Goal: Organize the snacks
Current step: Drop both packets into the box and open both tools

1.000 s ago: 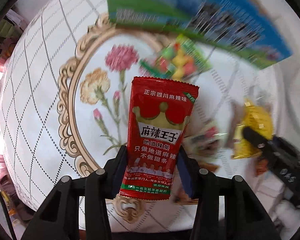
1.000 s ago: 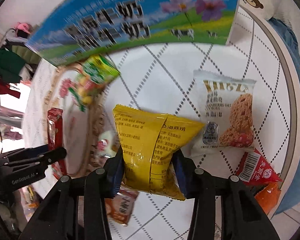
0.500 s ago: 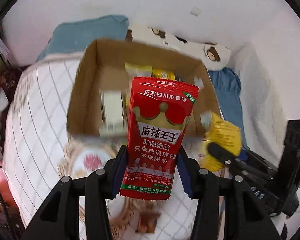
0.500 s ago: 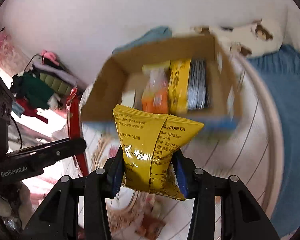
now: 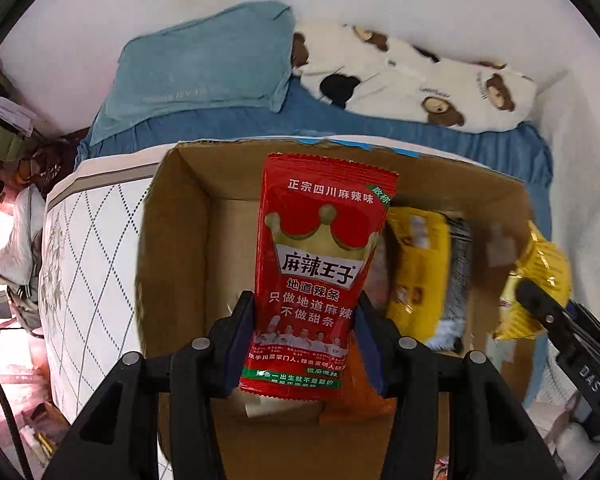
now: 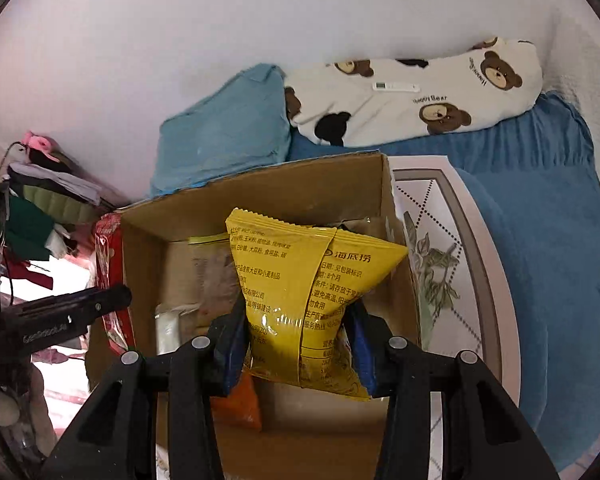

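In the lower centre of the left wrist view, the left tool [image 5: 304, 344] is pinching a red packet [image 5: 320, 264] by its lower half, its jaws just beginning to ease apart while the packet is sitting between the pads. In the lower centre of the right wrist view, the right tool [image 6: 296, 340] is pressing on a yellow packet [image 6: 304, 300], gripping it low so the top is flaring out.

Both packets are hanging over the open cardboard box [image 5: 172, 248], which is filling the middle of each frame and resting on the quilted white surface [image 5: 84, 264]. Snacks are already lying inside: a yellow pack [image 5: 418, 268] right of centre in the left view and an orange pack [image 6: 236, 400] near the bottom in the right view.

The risk, as I judge it, is the red packet slipping early as the grip is loosening and catching the box wall or landing outside. The two tools could also be crowding each other over the opening.

The box floor is mostly hidden behind the packets, and its contents are blurred. Beyond, at the top of both frames, a bed with a blue pillow [image 6: 224, 136] is lying against the wall.
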`<state>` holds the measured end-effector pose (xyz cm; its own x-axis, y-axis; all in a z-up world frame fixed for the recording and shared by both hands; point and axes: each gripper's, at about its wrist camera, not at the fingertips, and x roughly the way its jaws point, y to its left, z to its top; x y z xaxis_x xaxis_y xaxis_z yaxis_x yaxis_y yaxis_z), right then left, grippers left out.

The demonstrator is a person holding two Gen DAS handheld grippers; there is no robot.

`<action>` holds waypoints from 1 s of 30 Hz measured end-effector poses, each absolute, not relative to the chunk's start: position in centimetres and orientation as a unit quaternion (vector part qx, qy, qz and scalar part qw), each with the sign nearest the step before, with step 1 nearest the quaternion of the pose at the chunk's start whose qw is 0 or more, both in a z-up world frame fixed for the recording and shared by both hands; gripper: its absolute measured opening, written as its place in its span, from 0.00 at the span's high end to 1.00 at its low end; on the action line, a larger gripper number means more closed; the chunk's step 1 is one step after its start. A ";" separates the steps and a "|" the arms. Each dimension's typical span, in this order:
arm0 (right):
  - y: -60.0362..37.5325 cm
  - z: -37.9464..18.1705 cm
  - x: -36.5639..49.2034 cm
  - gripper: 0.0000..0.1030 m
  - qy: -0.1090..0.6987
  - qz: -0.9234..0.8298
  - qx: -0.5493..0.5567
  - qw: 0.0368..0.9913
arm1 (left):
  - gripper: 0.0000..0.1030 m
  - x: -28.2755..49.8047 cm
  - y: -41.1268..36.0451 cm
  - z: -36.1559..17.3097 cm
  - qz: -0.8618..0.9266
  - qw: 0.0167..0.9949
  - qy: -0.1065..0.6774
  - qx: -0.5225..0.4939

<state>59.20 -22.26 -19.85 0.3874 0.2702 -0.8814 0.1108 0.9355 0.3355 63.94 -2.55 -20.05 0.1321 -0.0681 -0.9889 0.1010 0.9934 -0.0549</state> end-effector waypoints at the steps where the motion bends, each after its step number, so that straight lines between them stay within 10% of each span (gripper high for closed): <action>1: -22.2 -20.4 60.0 0.54 0.557 0.045 0.171 0.812 | 0.54 64.6 -2.4 -20.7 -0.050 0.747 0.663 0.010; 4: -22.3 -22.0 61.2 0.45 0.573 0.029 0.171 0.801 | 0.46 65.9 -2.1 -22.0 -0.043 0.734 0.677 0.001; 6: -22.3 -22.6 61.9 0.05 0.576 0.015 0.165 0.801 | 0.25 66.5 -1.9 -22.3 -0.038 0.736 0.676 0.002; 30: -18.6 -21.6 57.3 0.04 0.571 -0.004 0.069 0.818 | 0.15 59.9 -0.9 -20.8 -0.041 0.779 0.626 0.002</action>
